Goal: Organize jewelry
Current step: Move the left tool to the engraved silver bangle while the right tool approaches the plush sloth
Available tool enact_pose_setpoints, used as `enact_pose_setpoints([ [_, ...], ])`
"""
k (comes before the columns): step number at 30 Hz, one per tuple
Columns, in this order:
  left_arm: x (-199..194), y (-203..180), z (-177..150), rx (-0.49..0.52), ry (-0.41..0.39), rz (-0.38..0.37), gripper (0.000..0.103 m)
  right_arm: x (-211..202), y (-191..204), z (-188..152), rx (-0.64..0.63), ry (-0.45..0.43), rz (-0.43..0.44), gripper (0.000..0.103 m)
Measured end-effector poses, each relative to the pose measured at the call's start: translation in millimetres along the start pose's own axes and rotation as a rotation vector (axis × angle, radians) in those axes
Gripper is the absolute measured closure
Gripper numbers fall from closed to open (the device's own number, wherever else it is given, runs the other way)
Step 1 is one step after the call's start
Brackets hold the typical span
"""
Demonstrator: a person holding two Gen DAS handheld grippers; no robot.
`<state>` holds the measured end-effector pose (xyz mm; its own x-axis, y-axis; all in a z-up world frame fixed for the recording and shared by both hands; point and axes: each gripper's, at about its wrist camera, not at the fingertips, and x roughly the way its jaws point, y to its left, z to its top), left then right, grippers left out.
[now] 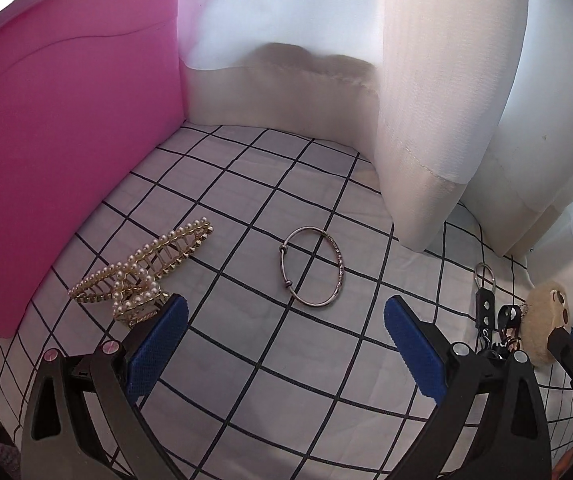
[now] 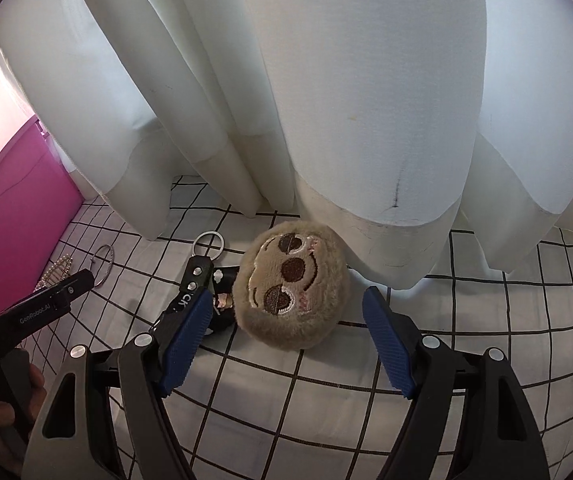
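Jewelry lies loose on a checked cloth (image 1: 246, 360) as 2 hand-held grippers hover above it, nothing yet sorted. Left gripper (image 1: 284, 334), jaws wide and empty, points at a bangle (image 1: 311, 267) lying flat between its fingers' line of sight; a pearl hair clip (image 1: 142, 272) rests just beside the left finger, near a pink box (image 1: 66, 140). Right gripper (image 2: 286, 334), likewise spread and holding nothing, frames a plush sloth keychain (image 2: 292, 286) whose strap and ring (image 2: 207, 243) trail to its left, at the foot of a white curtain (image 2: 326, 100). By the look of it, all 3 pieces remain to be picked up and put away.
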<state>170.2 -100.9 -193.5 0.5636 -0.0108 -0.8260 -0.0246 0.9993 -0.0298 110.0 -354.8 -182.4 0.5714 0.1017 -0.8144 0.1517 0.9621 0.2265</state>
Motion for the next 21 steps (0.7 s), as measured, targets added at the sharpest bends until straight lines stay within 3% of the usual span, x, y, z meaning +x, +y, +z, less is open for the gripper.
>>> enact_pose_setpoints([
  [3, 6.6, -1.7, 2.6, 0.006, 0.001, -0.001, 0.006, 7.3, 0.2, 0.8, -0.015, 0.006, -0.041, 0.029],
  [15, 35.3, -2.2, 15.2, -0.004, 0.025, 0.018, 0.006, 25.6, 1.6, 4.7, -0.039, 0.027, -0.037, 0.029],
  [21, 42.2, -7.0, 18.6, 0.01, -0.007, 0.054, 0.005, 32.5, -3.1, 6.5, -0.035, 0.021, -0.037, 0.029],
])
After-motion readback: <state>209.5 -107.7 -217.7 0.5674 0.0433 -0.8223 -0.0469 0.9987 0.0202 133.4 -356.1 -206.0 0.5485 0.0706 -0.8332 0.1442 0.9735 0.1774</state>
